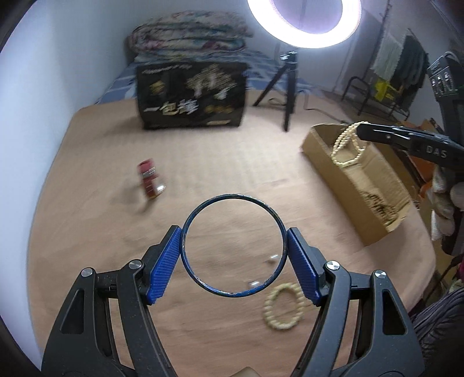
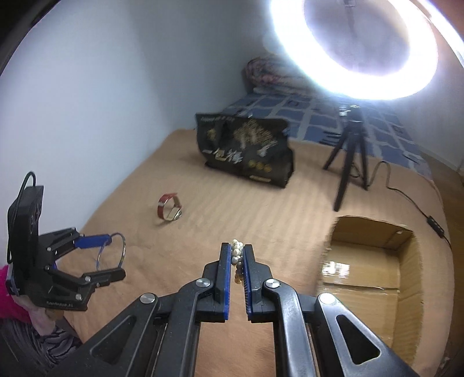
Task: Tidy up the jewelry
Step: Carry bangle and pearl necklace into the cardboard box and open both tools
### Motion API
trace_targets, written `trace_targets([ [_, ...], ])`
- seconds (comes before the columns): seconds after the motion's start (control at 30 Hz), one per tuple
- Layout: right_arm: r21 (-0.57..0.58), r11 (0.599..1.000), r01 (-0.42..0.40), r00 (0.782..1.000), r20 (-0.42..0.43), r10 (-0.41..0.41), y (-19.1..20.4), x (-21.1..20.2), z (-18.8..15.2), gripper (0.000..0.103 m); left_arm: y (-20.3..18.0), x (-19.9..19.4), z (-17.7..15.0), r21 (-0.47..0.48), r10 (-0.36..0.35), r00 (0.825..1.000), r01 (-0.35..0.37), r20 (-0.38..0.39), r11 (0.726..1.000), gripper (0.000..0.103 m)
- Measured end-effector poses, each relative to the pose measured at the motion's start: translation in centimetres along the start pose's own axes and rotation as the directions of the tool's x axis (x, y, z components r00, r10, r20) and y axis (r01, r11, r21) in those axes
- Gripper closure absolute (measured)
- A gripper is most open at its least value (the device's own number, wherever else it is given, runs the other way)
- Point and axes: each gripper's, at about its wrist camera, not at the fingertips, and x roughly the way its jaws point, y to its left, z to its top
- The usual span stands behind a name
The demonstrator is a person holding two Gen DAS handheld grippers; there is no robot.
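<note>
My left gripper [image 1: 233, 236] is shut on a thin dark blue bangle [image 1: 203, 285], its blue pads pressing the ring's two sides, lifted above the tan bedspread. In the right wrist view the same left gripper [image 2: 117, 253] holds the bangle [image 2: 123, 251] at the far left. My right gripper [image 2: 237, 250] is shut on a cream pearl necklace [image 2: 236, 248]; the strand [image 1: 345, 145] dangles from its tip [image 1: 361, 130] over the open cardboard box [image 1: 374, 200]. A cream bead bracelet [image 1: 282, 308] lies on the bedspread below the bangle. A red-strapped watch [image 1: 150, 181] lies further left.
A black printed bag [image 1: 191, 92] stands at the back of the bed, a small black tripod [image 1: 287, 87] beside it under a bright ring light [image 1: 304, 23]. Folded quilts [image 1: 188, 37] lie behind. The box [image 2: 371, 261] sits at the right. Small shiny pieces [image 1: 272, 258] lie near the bracelet.
</note>
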Motion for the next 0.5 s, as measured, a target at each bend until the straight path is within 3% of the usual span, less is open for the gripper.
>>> trace_targets([
  [0.5,0.175,0.977,0.117,0.989,0.067,-0.131,-10.6,-4.0,-0.8,0.098,-10.6,2.4,3.9,0.090,-0.117,0.992,0.112,0.050,0.990,0.029],
])
